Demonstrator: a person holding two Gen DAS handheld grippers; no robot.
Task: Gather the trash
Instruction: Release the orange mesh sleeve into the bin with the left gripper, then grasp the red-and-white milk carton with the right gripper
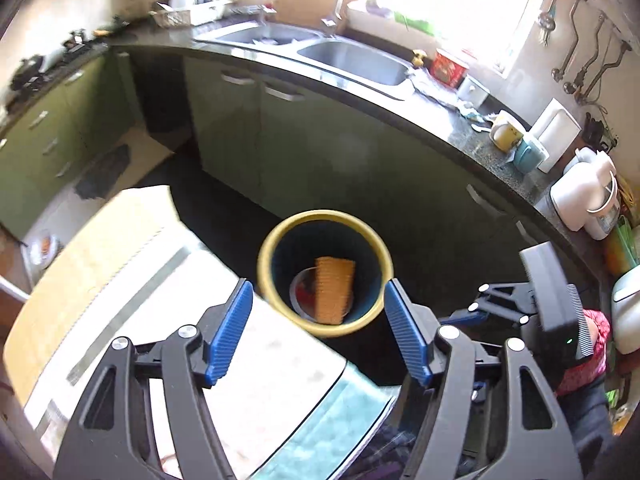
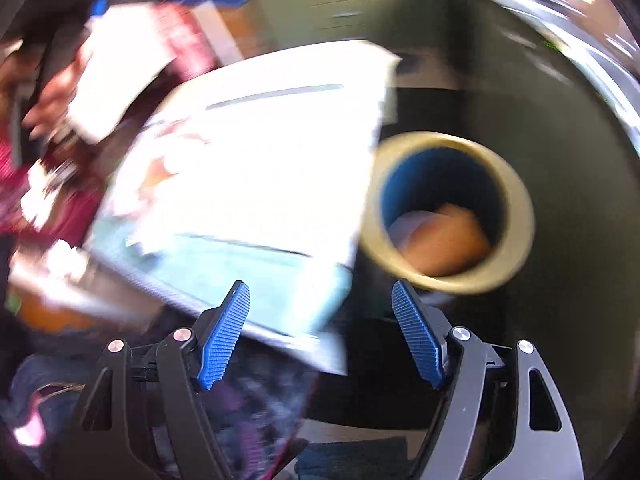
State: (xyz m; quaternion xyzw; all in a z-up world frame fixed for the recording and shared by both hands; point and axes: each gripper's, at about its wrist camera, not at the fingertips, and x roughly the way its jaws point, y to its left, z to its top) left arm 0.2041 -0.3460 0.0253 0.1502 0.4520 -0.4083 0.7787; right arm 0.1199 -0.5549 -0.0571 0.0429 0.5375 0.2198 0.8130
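Yellow-rimmed bin [image 1: 325, 272] with a dark blue inside stands on the dark floor [image 1: 224, 208], just off the corner of the white table [image 1: 256, 360]. Inside it you can see an orange ribbed piece of trash [image 1: 334, 290] leaning over a clear round container [image 1: 301, 294]. Your left tool [image 1: 318, 330] is spread wide with nothing between the blue pads [image 1: 230, 332], pointing down at the bin. Your right tool [image 2: 320, 336] is also wide open and holding nothing; its view is heavily blurred, with the bin [image 2: 452, 212] up and to the right of the pads [image 2: 224, 336] and something orange [image 2: 448, 240] inside. Behind the bin, green cabinets [image 1: 304, 148] carry a dark surface [image 1: 472, 136] with a steel double sink [image 1: 356, 62].
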